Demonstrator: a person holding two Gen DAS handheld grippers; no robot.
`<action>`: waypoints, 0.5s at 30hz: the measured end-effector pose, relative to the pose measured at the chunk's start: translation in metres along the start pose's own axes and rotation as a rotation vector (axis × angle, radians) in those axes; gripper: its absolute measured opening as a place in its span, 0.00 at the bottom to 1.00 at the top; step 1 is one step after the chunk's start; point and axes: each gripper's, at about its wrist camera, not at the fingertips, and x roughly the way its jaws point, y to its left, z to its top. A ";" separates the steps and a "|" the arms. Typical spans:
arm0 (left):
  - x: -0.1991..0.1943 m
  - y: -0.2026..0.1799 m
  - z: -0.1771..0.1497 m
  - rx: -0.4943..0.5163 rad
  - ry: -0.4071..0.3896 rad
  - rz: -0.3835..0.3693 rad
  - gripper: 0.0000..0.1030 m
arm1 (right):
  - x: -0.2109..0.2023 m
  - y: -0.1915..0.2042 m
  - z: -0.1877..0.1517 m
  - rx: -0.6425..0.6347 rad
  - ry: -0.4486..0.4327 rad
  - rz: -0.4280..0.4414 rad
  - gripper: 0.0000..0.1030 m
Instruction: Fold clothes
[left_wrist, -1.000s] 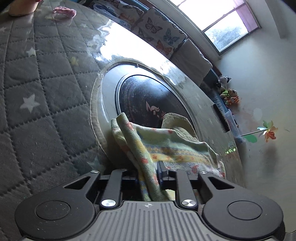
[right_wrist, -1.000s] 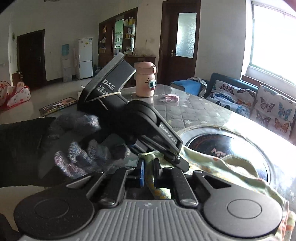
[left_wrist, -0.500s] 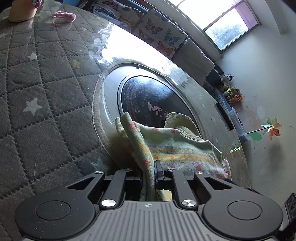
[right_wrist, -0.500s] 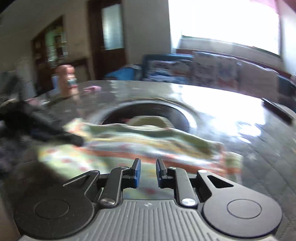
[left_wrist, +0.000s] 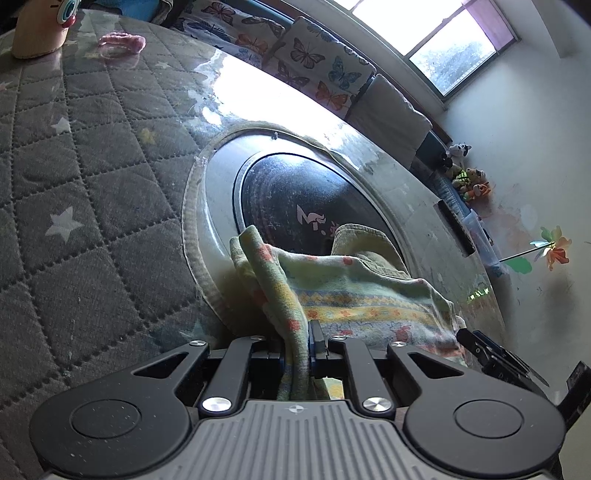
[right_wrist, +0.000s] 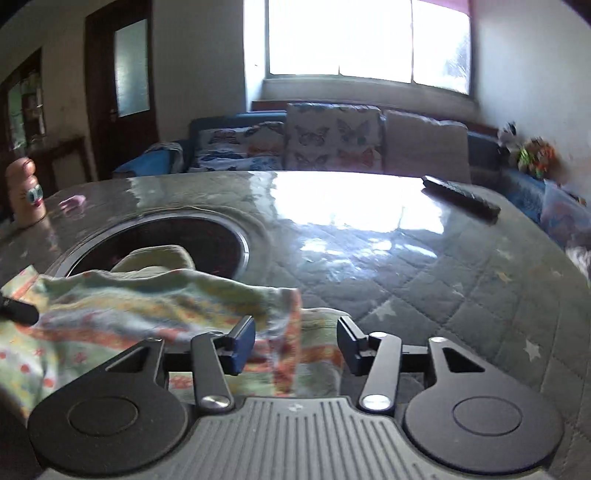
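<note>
Floral garment (left_wrist: 354, 295) pinched by left gripper (left_wrist: 297, 345); right gripper (right_wrist: 295, 341) fingers opening, angled down.

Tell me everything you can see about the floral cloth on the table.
The floral cloth looks like soft, pale green knit with orange flowers and yellow-blue patterned bands. It lies crumpled on the quilted table, partly over the dark round inset. The left tongs pinch a raised fold. The right tongs are opening, a cloth edge loose between them.
</note>
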 end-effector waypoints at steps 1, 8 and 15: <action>0.000 0.000 0.000 0.002 0.000 0.001 0.12 | 0.003 -0.004 0.000 0.018 0.005 -0.004 0.56; 0.001 -0.004 0.000 0.018 -0.006 0.018 0.12 | 0.015 -0.005 -0.004 0.093 0.025 0.046 0.54; -0.004 -0.020 0.004 0.066 -0.033 0.030 0.09 | 0.003 0.003 -0.002 0.112 -0.010 0.077 0.09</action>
